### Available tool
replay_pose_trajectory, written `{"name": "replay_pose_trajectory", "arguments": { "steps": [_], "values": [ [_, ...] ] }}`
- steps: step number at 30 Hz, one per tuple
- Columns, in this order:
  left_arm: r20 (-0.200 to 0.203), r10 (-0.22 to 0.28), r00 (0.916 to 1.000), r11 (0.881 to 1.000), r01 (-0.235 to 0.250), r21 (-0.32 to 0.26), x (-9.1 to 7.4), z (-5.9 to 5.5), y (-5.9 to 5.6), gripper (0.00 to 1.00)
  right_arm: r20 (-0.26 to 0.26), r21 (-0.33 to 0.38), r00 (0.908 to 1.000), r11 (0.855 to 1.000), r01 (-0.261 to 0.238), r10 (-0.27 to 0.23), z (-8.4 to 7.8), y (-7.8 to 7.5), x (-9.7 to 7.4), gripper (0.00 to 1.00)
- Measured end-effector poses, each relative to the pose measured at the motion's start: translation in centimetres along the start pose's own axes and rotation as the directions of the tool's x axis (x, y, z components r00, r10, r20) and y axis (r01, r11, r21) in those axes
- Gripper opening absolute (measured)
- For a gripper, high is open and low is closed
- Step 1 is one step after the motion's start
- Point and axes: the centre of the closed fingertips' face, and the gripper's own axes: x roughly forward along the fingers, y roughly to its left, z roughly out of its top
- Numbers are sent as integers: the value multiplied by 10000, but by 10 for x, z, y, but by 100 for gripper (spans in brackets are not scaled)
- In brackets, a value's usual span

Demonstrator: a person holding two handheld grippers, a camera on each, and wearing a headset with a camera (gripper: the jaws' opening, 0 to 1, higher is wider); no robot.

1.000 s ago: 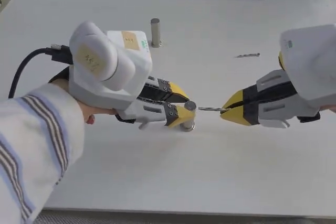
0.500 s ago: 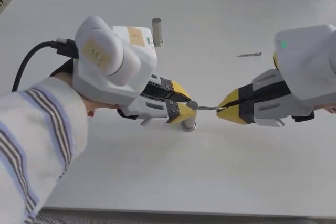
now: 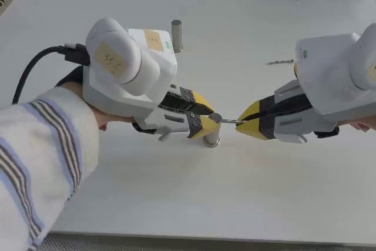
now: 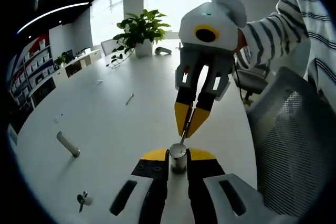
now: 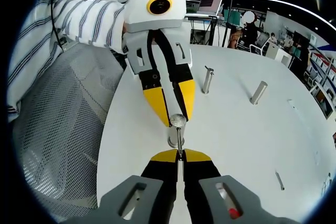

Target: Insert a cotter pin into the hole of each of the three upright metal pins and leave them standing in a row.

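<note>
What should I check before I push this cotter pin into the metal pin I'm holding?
1. Left gripper shut on the metal pin: ok.
2. Metal pin upright with its base on the table: ok.
3. Right gripper shut on the cotter pin: ok.
4. Cotter pin roughly level, its tip at the metal pin's top end: ok.
5. Tip lined up with the hole: cannot tell, the hole is too small to make out.
6. Spare cotter pin lying on the table for a later pin: ok.
</note>
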Motion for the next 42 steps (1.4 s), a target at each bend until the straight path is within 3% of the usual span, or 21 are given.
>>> {"name": "replay_pose_trajectory", "arguments": {
  "steps": [4, 17, 21, 32, 42],
  "values": [
    [28, 27, 10000, 10000, -27, -49, 1, 0, 1, 9, -115, 174, 9999, 9998, -39, 41, 2, 2, 1, 0],
    [9, 43, 10000, 9998, -44, 187, 2, 2, 0, 9, 189, -372, 9998, 9992, -108, 115, 9, 1, 17, 0],
    [10, 38, 10000, 9997, -38, 247, 2, 2, -1, 9, 331, -230, 9995, 9997, 14, -6, 10, 0, 13, 12],
    [19, 27, 10000, 9997, -27, 258, 1, 2, -2, 9, 252, -39, 9997, 10000, 60, -59, 4, -1, 0, 0],
    [-9, 96, 10000, 9995, -96, 294, 0, 2, -2, 9, 274, -111, 9996, 9999, -4, 7, 13, 1, 3, 0]
  ]
}}
